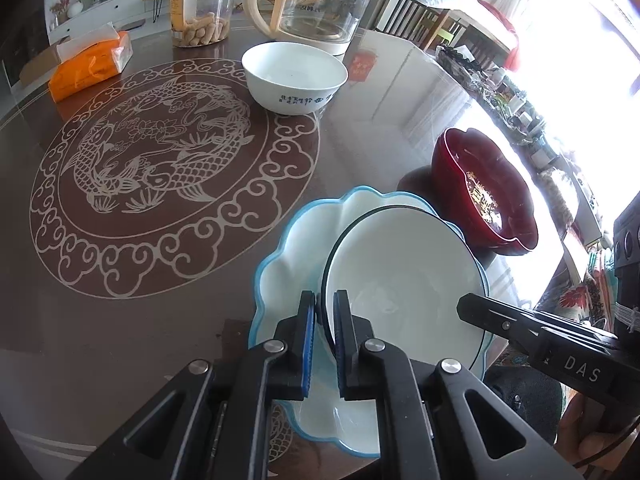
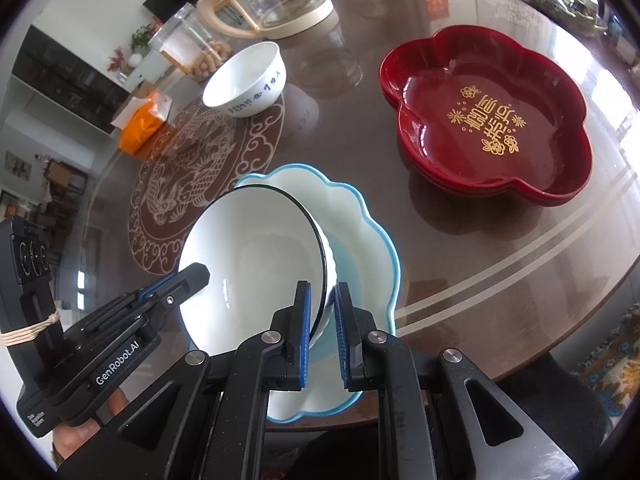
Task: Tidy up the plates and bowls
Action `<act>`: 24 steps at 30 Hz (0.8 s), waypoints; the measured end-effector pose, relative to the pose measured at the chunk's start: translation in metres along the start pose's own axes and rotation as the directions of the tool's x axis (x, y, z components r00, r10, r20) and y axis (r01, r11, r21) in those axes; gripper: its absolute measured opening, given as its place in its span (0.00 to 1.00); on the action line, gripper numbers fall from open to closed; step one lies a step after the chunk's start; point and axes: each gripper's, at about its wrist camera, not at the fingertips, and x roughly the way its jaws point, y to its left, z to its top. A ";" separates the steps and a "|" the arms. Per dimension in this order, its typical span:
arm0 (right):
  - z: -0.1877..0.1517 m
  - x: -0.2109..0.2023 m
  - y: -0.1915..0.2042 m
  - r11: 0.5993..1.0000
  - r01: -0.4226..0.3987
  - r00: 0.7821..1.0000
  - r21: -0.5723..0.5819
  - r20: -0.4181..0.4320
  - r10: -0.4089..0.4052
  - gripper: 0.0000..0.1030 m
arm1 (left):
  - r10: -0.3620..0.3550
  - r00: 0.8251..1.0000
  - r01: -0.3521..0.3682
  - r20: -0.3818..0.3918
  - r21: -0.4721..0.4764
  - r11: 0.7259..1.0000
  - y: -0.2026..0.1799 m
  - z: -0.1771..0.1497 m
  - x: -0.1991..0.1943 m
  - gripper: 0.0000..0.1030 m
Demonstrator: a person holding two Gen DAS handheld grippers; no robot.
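Note:
A white bowl with a thin black rim is held tilted between both grippers, over a white scalloped plate with a blue edge. Whether the bowl touches the plate I cannot tell. My left gripper is shut on the bowl's left rim, and its tip also shows in the right wrist view. My right gripper is shut on the opposite rim and reaches in from the right in the left wrist view. A second white bowl with blue writing stands further back on the table.
A red flower-shaped tray with gold characters lies to the right. At the back stand a glass kettle, a clear jar of snacks and an orange tissue pack. The brown round table ends just behind the plate.

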 end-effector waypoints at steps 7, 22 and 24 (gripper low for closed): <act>-0.002 0.002 -0.003 1.000 -0.013 1.000 0.001 0.015 0.013 0.14 | -0.012 1.000 0.012 0.020 0.012 1.000 0.000 -0.002 0.000 0.08; -0.110 -0.081 0.014 0.979 0.203 0.759 0.032 0.626 -0.178 0.73 | 0.119 0.920 -0.057 0.374 -0.174 0.983 0.029 -0.049 -0.086 0.89; -0.142 -0.083 0.020 0.965 0.261 0.692 0.035 0.690 -0.212 0.73 | 0.169 0.907 -0.105 0.385 -0.183 0.978 0.031 -0.064 -0.094 0.89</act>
